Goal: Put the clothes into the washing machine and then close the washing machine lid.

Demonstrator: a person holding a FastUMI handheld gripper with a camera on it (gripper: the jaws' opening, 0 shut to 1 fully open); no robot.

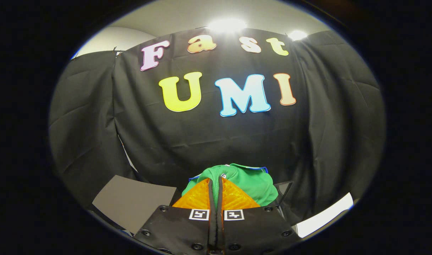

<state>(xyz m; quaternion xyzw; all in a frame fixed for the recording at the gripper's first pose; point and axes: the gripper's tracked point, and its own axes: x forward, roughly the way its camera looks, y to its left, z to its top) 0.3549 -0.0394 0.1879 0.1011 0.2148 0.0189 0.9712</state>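
Observation:
My gripper (216, 184) is shut on a green garment (251, 182) with a blue edge. The cloth is pinched between the two fingers (198, 196) and bulges out above and to the right of them, held up in the air in front of the black cloth wall. A small white button sits on the cloth right at the fingertips. The part of the garment below the fingers is hidden by the gripper body.
A grey flat panel (130, 202) lies low to the left of the fingers. A white strip (325, 212) runs low on the right, with a dark frame (285, 191) beside the garment. The black cloth wall (216, 141) stands close ahead.

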